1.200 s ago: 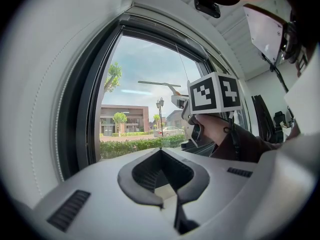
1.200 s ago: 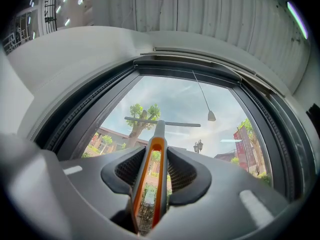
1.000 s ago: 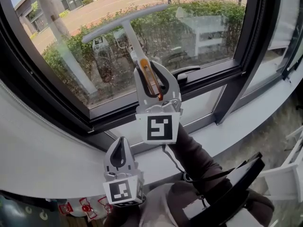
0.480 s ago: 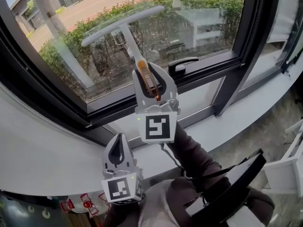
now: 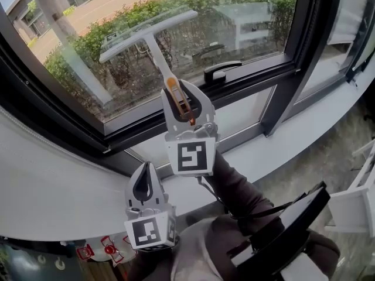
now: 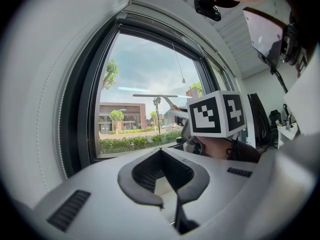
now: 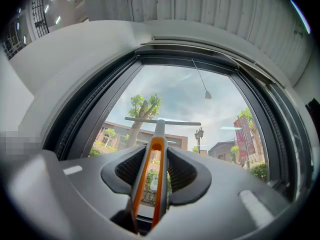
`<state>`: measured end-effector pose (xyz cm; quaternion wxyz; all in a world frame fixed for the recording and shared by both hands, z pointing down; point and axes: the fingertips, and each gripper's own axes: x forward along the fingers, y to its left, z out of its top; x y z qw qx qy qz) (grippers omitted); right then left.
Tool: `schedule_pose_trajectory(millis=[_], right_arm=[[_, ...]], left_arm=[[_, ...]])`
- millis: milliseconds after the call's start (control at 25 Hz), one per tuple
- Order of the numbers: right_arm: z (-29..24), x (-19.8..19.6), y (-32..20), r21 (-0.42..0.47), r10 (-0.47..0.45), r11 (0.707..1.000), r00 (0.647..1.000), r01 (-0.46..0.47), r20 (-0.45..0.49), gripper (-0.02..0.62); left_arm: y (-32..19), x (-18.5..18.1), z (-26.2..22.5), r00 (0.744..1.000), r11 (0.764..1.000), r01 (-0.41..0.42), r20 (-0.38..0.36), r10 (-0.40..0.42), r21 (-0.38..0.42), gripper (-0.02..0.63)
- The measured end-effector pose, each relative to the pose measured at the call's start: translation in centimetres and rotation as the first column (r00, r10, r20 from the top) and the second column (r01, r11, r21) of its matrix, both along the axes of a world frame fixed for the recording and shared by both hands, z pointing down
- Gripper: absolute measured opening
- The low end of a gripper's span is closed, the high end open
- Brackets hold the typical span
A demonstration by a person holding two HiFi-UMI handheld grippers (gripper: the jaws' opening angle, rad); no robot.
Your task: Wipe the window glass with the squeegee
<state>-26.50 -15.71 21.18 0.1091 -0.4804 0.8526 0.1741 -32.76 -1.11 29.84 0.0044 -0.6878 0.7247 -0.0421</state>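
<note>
**A:** While the right gripper (image 5: 183, 98) clamps both jaws on the orange-and-grey slotted handle, does the grey T-shaped plastic squeegee (image 5: 153, 45) sit straight?

**B:** It seems so. In the right gripper view the pads (image 7: 182, 171) pinch the handle low down and the stem runs up between them. The long crossbar blade appears to lie against the clear window glass (image 5: 246, 28), at the pane's upper left and slightly tilted.

**A:** How will it handle?

**B:** Light and stiff, I'd judge, with a softer wiping edge. Smooth plastic could twist in the pads, so holding the thick part of the handle looks right.

**A:** And the other tool?

**B:** The left gripper (image 5: 145, 186) hangs low before the white wall panel (image 5: 58, 180), jaws closed on nothing, well apart from the glass.

**A:** Anything near the stem?

**B:** A black lever window latch (image 5: 220, 70) sits to its right, on the dark metal window frame (image 5: 281, 69).
</note>
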Motion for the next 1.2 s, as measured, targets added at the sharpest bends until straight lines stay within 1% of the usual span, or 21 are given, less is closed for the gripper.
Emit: schedule_pose_trajectory(millis=[360,840,1040,1200], right_arm=[[1.7,-0.1,0.2,-0.028,-0.005,1.0,1.0,0.005,-0.009,0.13],[3.8,-0.2,0.6,-0.072,-0.016,0.997,1.0,0.015,-0.021,0.13],[4.6,-0.2,0.8,-0.091,-0.019,0.996,1.0,0.017,-0.023,0.13],[5.1,-0.3,0.9,-0.102,-0.021,0.995,0.999,0.018,-0.027,0.13]], left_arm=[[0.2,0.2,0.1,1.0,1.0,-0.012,0.016,0.012,-0.01,0.002],[0.2,0.7,0.1,1.0,1.0,-0.016,0.004,0.016,0.007,0.002],[0.3,0.8,0.1,0.999,1.0,-0.024,0.023,0.024,-0.004,0.002],[0.4,0.9,0.2,1.0,1.0,-0.024,0.015,0.025,-0.009,0.002]])
